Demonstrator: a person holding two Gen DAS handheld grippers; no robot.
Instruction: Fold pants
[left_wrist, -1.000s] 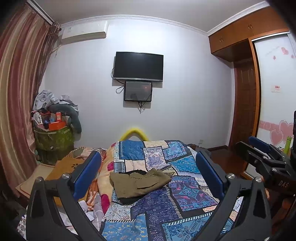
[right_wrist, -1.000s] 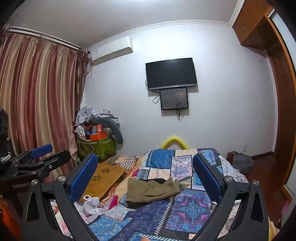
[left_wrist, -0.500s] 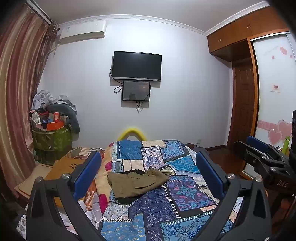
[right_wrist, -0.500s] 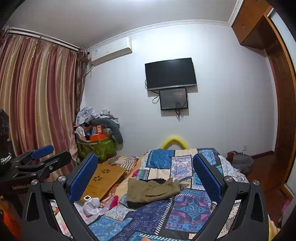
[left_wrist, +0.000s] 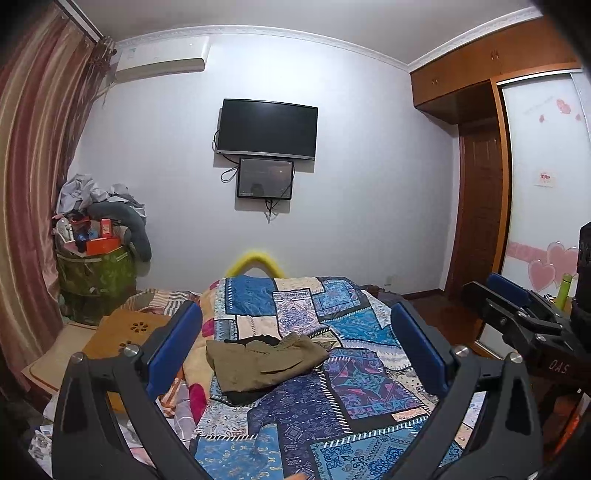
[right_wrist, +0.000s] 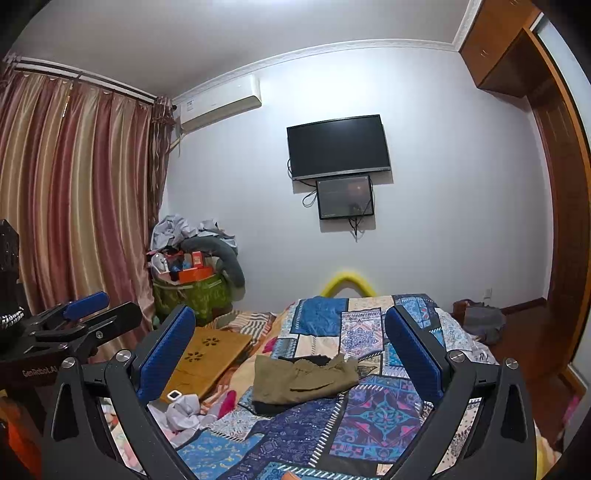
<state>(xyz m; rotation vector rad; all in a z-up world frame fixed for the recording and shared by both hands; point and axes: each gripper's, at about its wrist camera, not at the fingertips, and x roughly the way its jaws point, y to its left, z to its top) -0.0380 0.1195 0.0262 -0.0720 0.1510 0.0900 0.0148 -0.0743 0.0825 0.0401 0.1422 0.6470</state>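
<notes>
Olive-green pants (left_wrist: 264, 360) lie folded in a loose bundle on a patchwork quilt (left_wrist: 332, 402), over a dark garment. They also show in the right wrist view (right_wrist: 303, 378). My left gripper (left_wrist: 295, 347) is open and empty, held well back from the pants and above the bed. My right gripper (right_wrist: 290, 350) is open and empty too, equally far back. The right gripper shows at the right edge of the left wrist view (left_wrist: 517, 314). The left gripper shows at the left edge of the right wrist view (right_wrist: 74, 325).
A wooden lap tray (right_wrist: 210, 354) and crumpled cloths (right_wrist: 184, 410) lie left of the quilt. A green hamper piled with clutter (right_wrist: 192, 291) stands by the curtain (right_wrist: 74, 203). A TV (left_wrist: 267, 127) hangs on the far wall. A wardrobe (left_wrist: 539, 192) is at the right.
Both grippers stay open. The left wrist view has drifted slightly, so the pants sit a little further left. The pants have not moved on the bed.
</notes>
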